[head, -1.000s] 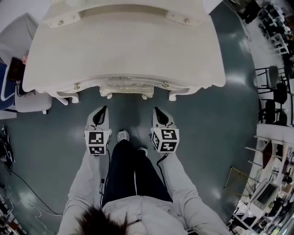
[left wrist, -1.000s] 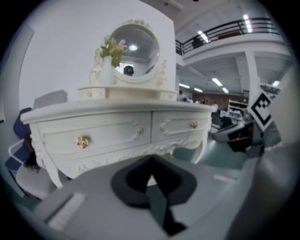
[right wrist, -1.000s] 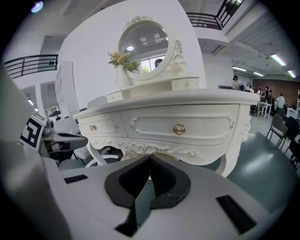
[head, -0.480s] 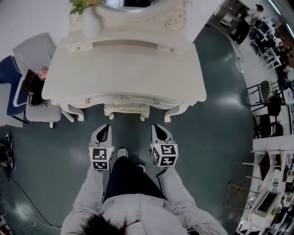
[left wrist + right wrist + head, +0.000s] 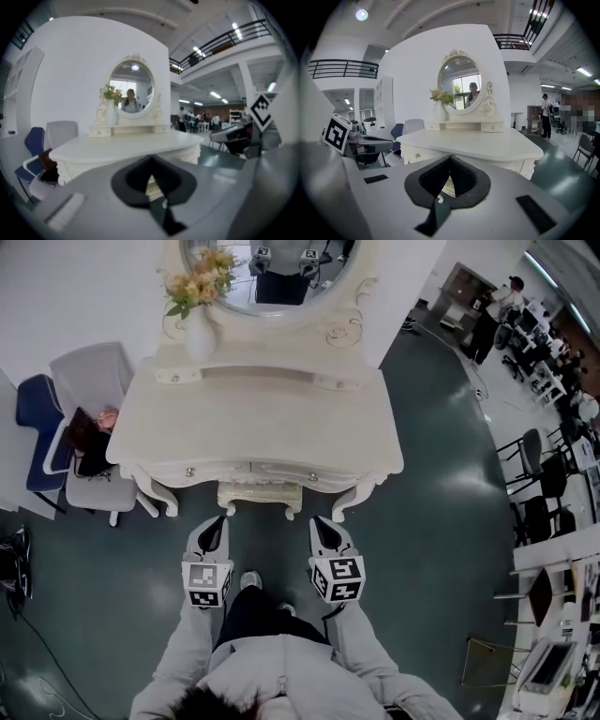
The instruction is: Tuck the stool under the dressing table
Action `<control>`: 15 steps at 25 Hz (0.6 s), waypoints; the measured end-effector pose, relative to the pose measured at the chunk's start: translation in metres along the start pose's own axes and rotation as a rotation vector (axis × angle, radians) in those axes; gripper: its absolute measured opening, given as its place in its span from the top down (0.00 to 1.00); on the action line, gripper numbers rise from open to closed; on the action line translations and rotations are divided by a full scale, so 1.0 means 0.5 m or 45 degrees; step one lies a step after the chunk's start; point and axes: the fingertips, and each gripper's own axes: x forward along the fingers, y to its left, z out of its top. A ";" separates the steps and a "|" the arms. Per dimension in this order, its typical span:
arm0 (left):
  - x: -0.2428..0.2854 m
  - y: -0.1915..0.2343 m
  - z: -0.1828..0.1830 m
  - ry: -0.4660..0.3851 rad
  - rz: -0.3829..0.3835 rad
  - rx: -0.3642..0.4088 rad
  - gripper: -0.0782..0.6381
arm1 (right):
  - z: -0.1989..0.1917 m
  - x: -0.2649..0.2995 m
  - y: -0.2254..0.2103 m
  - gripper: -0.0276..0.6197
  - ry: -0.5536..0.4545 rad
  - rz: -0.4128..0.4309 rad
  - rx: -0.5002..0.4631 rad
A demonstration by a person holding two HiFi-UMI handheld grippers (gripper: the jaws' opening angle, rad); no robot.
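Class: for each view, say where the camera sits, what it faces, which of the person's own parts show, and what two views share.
Head view: on the head, steeply down onto dressing table and stool; sleeves, legs, left tongs, right tongs show.
Left gripper view: on the left tongs, facing the table's front; shut jaws show.
Right gripper view: on the right tongs, facing likewise; shut jaws show.
Shared: both gripper views show mirror and flower vase.
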 end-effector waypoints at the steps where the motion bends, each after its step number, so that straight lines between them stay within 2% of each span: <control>1: -0.005 -0.003 0.014 -0.017 -0.003 0.009 0.88 | 0.011 -0.007 0.001 0.95 -0.016 0.001 -0.008; 15: -0.086 -0.032 0.158 -0.198 0.002 -0.003 0.88 | 0.133 -0.113 0.023 0.95 -0.205 0.000 -0.100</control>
